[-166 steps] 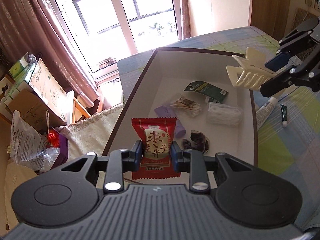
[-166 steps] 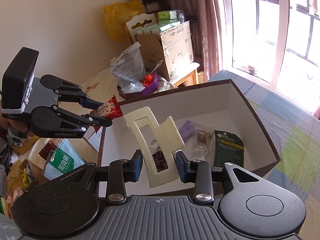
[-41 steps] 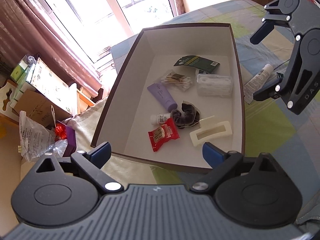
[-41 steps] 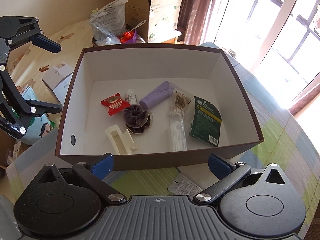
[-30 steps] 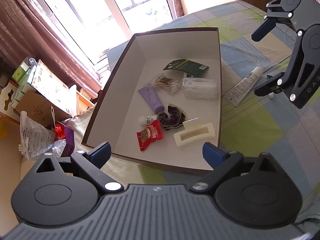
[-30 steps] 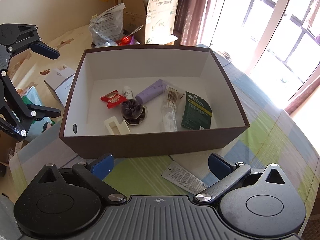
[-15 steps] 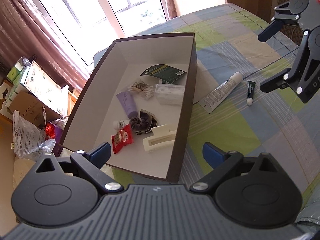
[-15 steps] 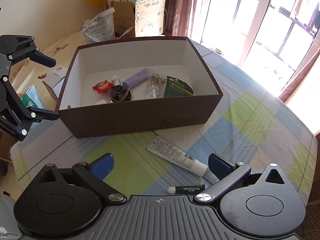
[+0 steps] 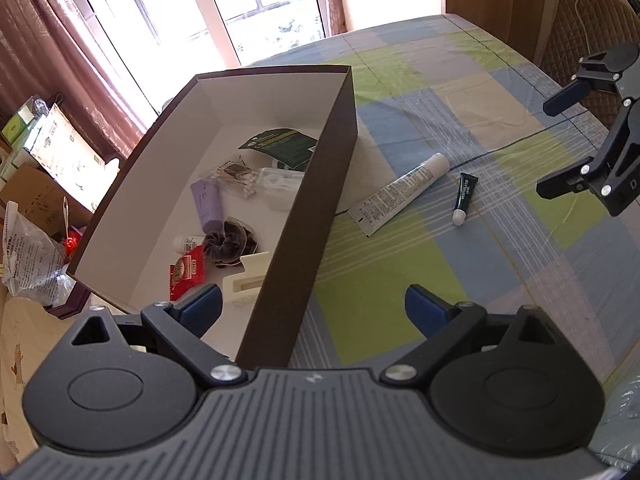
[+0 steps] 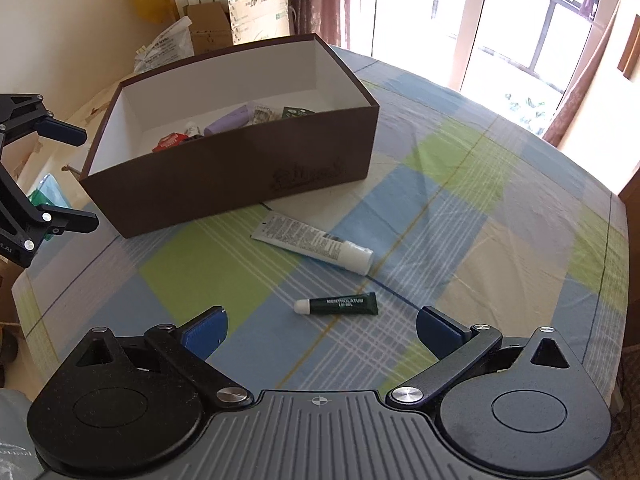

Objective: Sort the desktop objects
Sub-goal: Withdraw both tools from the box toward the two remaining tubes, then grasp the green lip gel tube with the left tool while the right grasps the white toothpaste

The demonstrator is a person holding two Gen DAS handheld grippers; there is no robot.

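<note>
A brown box (image 9: 316,200) (image 10: 240,168) with a white inside holds a red snack packet (image 9: 187,270), a cream hair clip (image 9: 244,280), a dark scrunchie (image 9: 228,240), a purple tube (image 9: 208,204) and other small items. On the checked tablecloth beside it lie a white tube (image 9: 400,192) (image 10: 316,242) and a small dark green lip-balm tube (image 9: 464,196) (image 10: 340,305). My left gripper (image 9: 312,306) is open over the box's near corner. My right gripper (image 10: 320,330) is open, just short of the green tube, holding nothing.
Cardboard boxes (image 10: 244,12) and plastic bags (image 9: 28,256) crowd the floor beyond the box. A window (image 9: 224,8) stands behind. A padded chair back (image 9: 592,20) is at the table's far right edge. The tablecloth (image 10: 500,220) spreads right of the tubes.
Both grippers let go of the snack packet and hair clip, which now lie in the box. Both have since pulled back and swung toward the two tubes on the cloth.
</note>
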